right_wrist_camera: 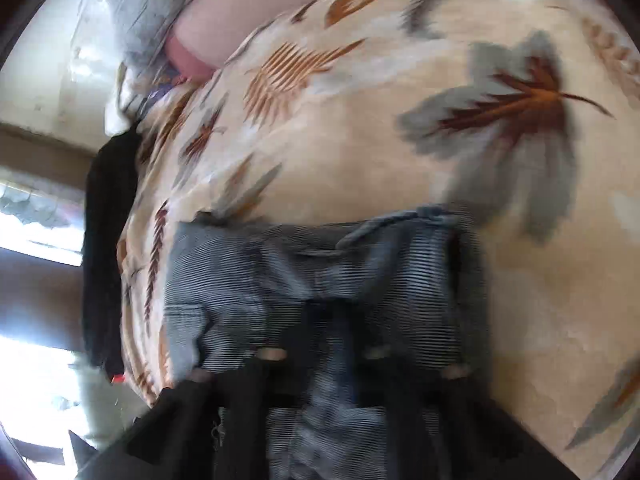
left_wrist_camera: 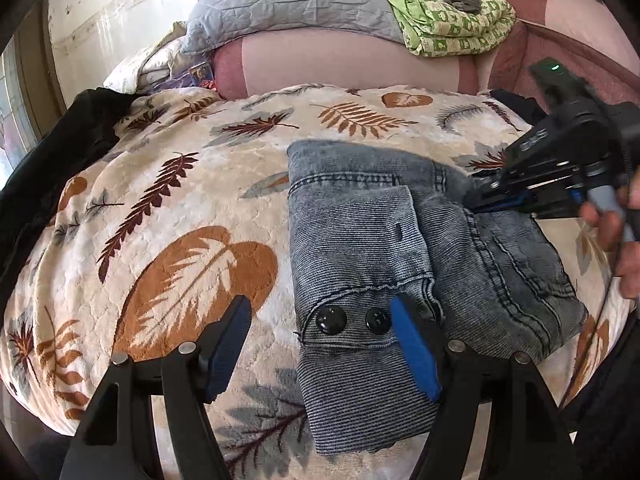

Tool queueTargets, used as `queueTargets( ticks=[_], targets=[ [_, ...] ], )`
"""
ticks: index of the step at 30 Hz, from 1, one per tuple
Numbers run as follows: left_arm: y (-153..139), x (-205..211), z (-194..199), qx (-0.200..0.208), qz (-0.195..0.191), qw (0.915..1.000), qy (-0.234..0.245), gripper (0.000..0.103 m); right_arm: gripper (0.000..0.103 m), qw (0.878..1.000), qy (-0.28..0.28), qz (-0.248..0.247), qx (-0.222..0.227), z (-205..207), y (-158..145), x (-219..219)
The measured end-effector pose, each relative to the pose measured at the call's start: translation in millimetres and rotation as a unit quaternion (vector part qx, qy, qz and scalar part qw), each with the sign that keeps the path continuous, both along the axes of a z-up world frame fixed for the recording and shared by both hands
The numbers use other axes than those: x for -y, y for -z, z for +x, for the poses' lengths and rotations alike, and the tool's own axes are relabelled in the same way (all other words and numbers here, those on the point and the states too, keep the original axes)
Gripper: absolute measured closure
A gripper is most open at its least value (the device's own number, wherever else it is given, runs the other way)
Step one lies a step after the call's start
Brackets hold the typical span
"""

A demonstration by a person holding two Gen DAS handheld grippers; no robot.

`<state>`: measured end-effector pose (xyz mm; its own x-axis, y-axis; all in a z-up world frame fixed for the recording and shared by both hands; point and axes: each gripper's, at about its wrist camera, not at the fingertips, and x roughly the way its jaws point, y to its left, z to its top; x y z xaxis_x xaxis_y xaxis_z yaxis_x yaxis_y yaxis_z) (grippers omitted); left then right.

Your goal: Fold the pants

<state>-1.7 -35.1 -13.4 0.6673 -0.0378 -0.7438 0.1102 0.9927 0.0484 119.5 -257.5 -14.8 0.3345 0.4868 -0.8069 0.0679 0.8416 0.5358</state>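
The grey-blue denim pants lie folded into a compact bundle on the leaf-print blanket, two black buttons facing up. My left gripper is open just above the near end of the bundle; its right fingertip is over the denim by the buttons. My right gripper comes in from the right, its tips low on the far right part of the pants. The right wrist view is blurred: pants fill the middle, and the gripper shows as dark shapes over the denim.
A grey quilted pillow and a green patterned cloth lie on a pink bolster at the back. A black garment lies on the blanket's left edge. A person's hand holds the right gripper.
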Motion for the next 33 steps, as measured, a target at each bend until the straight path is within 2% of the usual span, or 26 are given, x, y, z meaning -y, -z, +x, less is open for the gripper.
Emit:
queueTargets(
  ticks=[2, 5, 7, 8, 9, 12, 16, 18, 19, 20, 22, 24, 26, 27, 28, 29, 31, 33],
  targets=[
    [0, -1, 0, 0.000, -0.001, 1.0000, -0.001, 0.030, 0.089, 1.000, -0.005, -0.027, 0.013, -15, -19, -1],
    [0, -2, 1, -0.003, -0.006, 1.0000, -0.003, 0.030, 0.069, 0.999, -0.020, -0.016, 0.047, -46, -33, -4],
    [1, -2, 1, -0.004, -0.008, 0.9999, -0.005, 0.030, 0.044, 0.997, -0.046, -0.056, 0.036, -57, -18, -12],
    [1, -1, 1, -0.004, -0.008, 1.0000, -0.004, 0.030, 0.045, 0.995, -0.057, -0.077, 0.026, -60, -5, -13],
    [1, 0, 1, -0.005, -0.005, 1.0000, -0.004, 0.030, 0.045, 0.995, -0.057, -0.076, 0.032, -63, 1, -13],
    [0, 1, -1, 0.000, 0.004, 1.0000, -0.007, 0.030, 0.045, 0.995, -0.049, -0.080, 0.042, -75, -18, -15],
    [0, 0, -1, -0.002, 0.001, 0.9999, -0.010, 0.030, 0.045, 0.991, -0.072, -0.078, 0.087, -102, -38, -24],
    [0, 1, -1, 0.000, 0.003, 0.9999, -0.010, 0.030, 0.044, 0.989, -0.080, -0.110, 0.053, -106, -13, -26],
    [0, 1, -1, -0.002, 0.001, 1.0000, -0.009, 0.030, 0.043, 0.990, -0.083, -0.101, 0.044, -105, -1, -23],
    [1, 2, -1, -0.002, 0.003, 1.0000, -0.008, 0.030, 0.043, 0.991, -0.076, -0.093, 0.063, -110, -2, -19],
    [0, 2, -3, 0.003, 0.007, 0.9999, -0.008, 0.030, 0.043, 0.989, -0.080, -0.106, 0.064, -117, -12, -22],
    [0, 1, -2, 0.000, 0.003, 0.9999, -0.009, 0.030, 0.044, 0.990, -0.074, -0.102, 0.059, -120, -20, -23],
    [0, -1, -2, -0.002, -0.004, 0.9999, -0.010, 0.030, 0.044, 0.990, -0.080, -0.087, 0.073, -121, -25, -25],
    [0, -2, -1, -0.002, -0.006, 0.9999, -0.010, 0.030, 0.044, 0.990, -0.080, -0.094, 0.075, -122, -25, -25],
    [1, -2, -1, -0.003, -0.008, 0.9999, -0.010, 0.030, 0.043, 0.989, -0.075, -0.114, 0.064, -121, -16, -23],
    [1, -3, 0, -0.005, -0.014, 0.9999, -0.008, 0.030, 0.043, 0.989, -0.075, -0.113, 0.056, -121, -7, -20],
    [0, -5, 1, -0.006, -0.023, 0.9997, -0.007, 0.030, 0.043, 0.992, -0.068, -0.088, 0.061, -121, -5, -11],
    [-6, -14, 0, -0.005, -0.055, 0.9985, -0.008, 0.030, 0.043, 0.991, -0.067, -0.102, 0.061, -125, -17, -12]
  ],
)
